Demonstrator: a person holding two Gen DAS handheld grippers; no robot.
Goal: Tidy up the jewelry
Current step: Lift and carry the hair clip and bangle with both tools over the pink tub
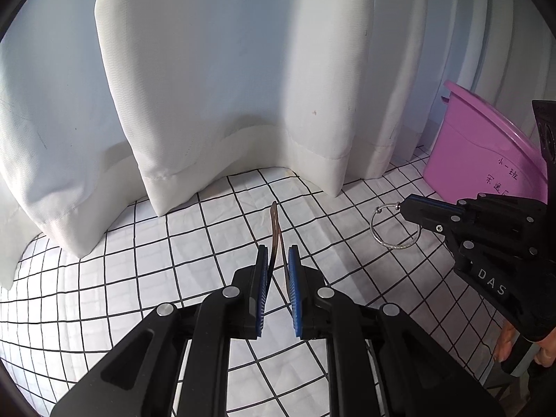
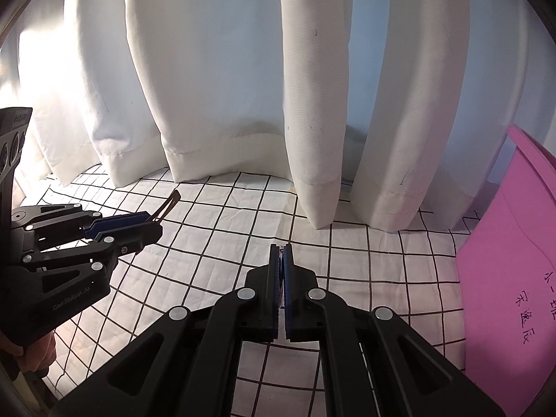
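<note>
Two hand-held black grippers with blue pads hang above a white cloth with a black grid (image 1: 146,264), each carrying one piece of jewelry clear of the surface, apparently so that neither piece drags or snags on the fabric on its way to wherever it is to be sorted. The left gripper (image 1: 278,260) is clamped on a thin copper-coloured bangle (image 1: 275,229), seen edge-on in the left wrist view: its long axis runs straight out of the fingertips, and its far end points toward the cloth's far edge, where the white curtain's (image 1: 222,87) hem meets it. The right gripper (image 2: 280,255), its pads pressed together, pinches a thin silver hoop with a small clasp (image 1: 394,226) by its rim; the hoop hangs beyond the fingertips with its open face turned to the left wrist camera, while from the right wrist view it is all but hidden between the pads. The pieces hang well apart. A pink plastic tub bearing handwritten characters (image 1: 486,153) stands at the cloth's far right corner. No tray or box for the jewelry is in sight.
</note>
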